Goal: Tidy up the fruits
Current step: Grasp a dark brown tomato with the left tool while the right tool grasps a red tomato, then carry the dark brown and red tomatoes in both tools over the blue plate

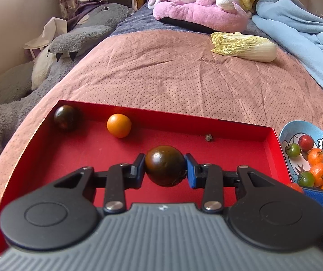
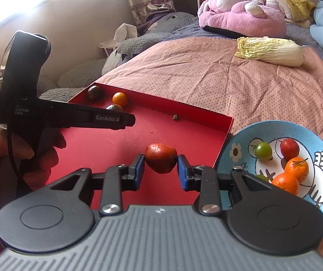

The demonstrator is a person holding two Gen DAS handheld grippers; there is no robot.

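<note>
My left gripper [image 1: 164,168] is shut on a dark brown-green round fruit [image 1: 164,168], held over the red tray [image 1: 240,133]. In the tray's far left corner lie another dark fruit [image 1: 66,117] and an orange fruit [image 1: 119,125]. My right gripper [image 2: 160,164] is shut on a red fruit [image 2: 160,160], held over the tray's right part [image 2: 206,122], next to the blue plate [image 2: 242,137]. The plate holds green, red and orange fruits [image 2: 296,169]. The left gripper's body [image 2: 71,115] shows in the right wrist view, over the tray.
The tray and the plate [image 1: 290,131] lie on a pink quilt [image 1: 172,72]. A napa cabbage [image 1: 244,46] lies farther back. Plush toys [image 1: 195,6] and a blue blanket [image 1: 301,33] are at the back, a grey plush [image 1: 48,67] on the left. A small dark stem scrap [image 1: 208,137] lies in the tray.
</note>
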